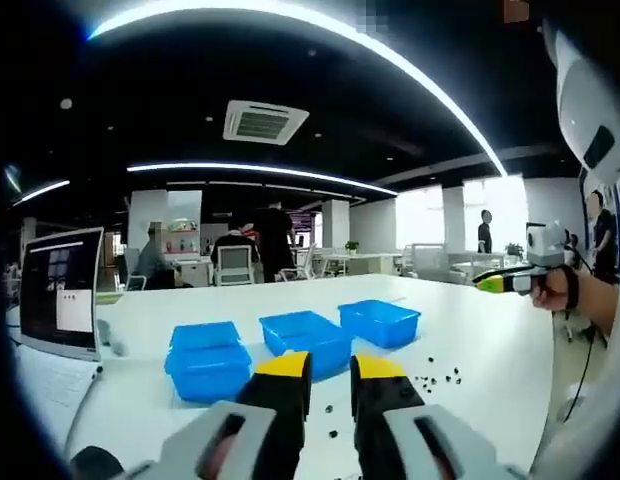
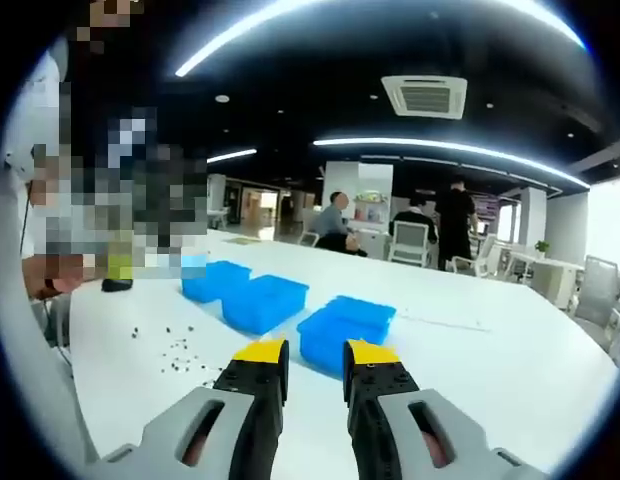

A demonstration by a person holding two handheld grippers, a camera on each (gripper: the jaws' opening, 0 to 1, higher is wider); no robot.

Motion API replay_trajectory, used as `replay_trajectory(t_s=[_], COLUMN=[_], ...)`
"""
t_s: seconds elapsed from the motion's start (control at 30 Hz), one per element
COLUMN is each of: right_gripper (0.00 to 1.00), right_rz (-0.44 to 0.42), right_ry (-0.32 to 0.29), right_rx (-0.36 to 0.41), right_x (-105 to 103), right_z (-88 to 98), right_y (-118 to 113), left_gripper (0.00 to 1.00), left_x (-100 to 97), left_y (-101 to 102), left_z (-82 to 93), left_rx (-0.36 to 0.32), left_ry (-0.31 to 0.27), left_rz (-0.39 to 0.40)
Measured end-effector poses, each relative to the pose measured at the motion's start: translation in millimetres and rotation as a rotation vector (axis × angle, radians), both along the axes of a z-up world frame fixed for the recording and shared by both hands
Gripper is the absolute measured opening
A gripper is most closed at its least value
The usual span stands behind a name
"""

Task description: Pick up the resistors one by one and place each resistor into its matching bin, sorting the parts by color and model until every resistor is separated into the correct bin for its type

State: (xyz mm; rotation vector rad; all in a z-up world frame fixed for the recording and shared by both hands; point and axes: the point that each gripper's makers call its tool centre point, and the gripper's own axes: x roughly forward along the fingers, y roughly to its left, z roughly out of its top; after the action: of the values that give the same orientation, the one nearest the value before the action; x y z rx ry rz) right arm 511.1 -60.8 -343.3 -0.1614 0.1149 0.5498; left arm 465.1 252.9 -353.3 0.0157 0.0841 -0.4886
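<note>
At the bottom centre of the left gripper view, the left tongs (image 1: pixel 330 378) stand apart with nothing between the yellow tips, above the white worktop (image 1: pixel 490 380). Just beyond them sit three blue bins (image 1: pixel 305 335) in a row, and small dark resistors (image 1: pixel 435 378) lie scattered at lower right. At the right edge a hand holds the right tongs (image 1: pixel 495 283).

In the right gripper view, the right tongs (image 2: pixel 315 370) are likewise apart and empty at bottom centre. Resistors (image 2: pixel 175 350) dot the worktop at lower left; the bins (image 2: pixel 345 325) lie behind, mid-frame.
</note>
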Motion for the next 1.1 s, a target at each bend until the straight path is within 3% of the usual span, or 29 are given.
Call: replay_trajectory(t_s=[1.1], right_gripper=[0.24], right_rz=[-0.006], right_ry=[0.017], right_rx=[0.023], right_x=[-6.4], right_z=[-8.0], right_y=[-5.4], left_gripper=[0.18], left_x=[2.9], left_y=[0.3], left_z=[-4.3], left_rx=[0.019], left_ry=[0.015], left_rz=[0.008])
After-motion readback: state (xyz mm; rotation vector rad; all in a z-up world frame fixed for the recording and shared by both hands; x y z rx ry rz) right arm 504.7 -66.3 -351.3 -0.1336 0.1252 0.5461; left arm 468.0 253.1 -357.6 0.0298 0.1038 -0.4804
